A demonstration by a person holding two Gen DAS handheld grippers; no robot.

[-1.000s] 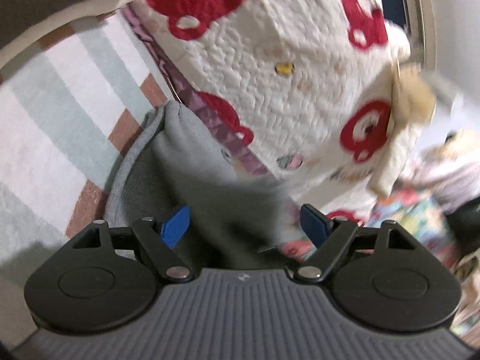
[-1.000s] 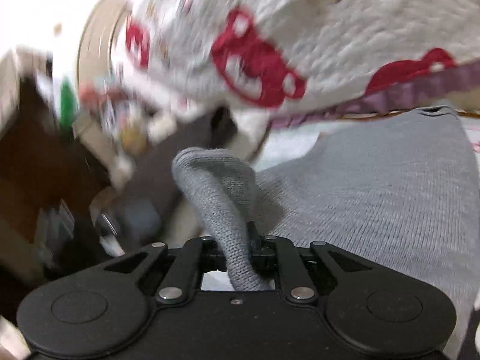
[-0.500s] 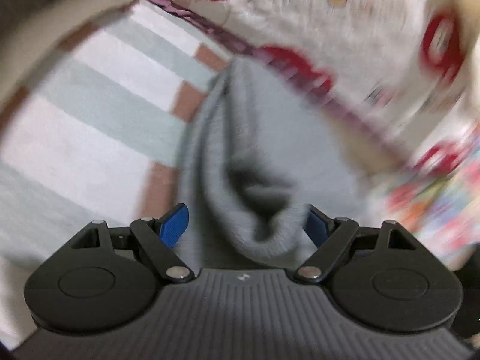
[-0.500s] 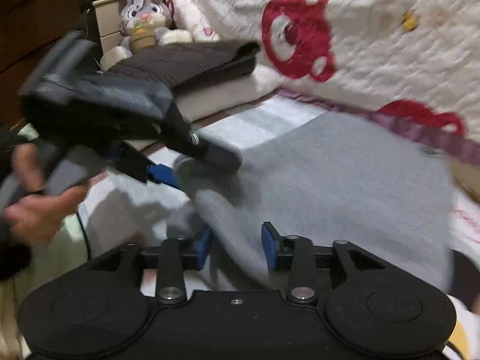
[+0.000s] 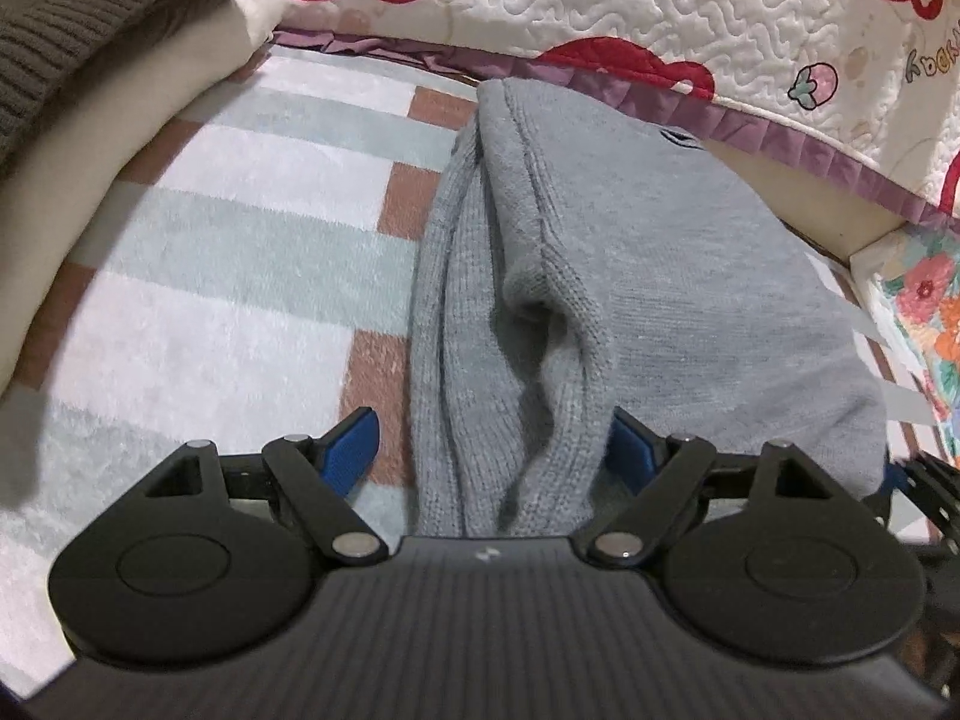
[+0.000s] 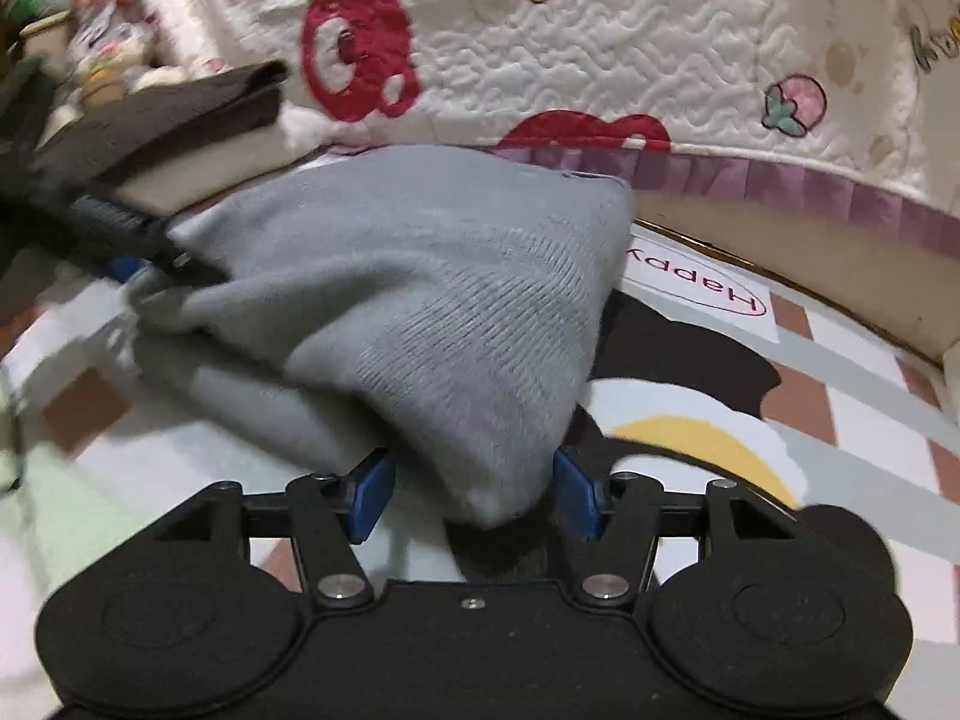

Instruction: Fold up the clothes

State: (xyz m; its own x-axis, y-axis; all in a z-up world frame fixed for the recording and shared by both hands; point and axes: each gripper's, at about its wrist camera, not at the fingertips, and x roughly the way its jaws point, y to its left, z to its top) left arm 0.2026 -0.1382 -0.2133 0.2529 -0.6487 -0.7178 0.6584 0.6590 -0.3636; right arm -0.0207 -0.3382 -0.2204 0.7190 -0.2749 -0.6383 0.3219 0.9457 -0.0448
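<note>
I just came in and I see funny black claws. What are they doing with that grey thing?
A person holds a gripper in each hand and is folding a grey sweater on a striped rug beside a white quilt with red bears. The left gripper is open with a fold of sweater between its fingers. The right gripper is opening, its pads off the corner of the sweater between them.

Soft, even indoor light with faint shadows. The left wrist view is sharp; the right wrist view smears at its left edge. Fisheye bending curves both frames' borders.
</note>
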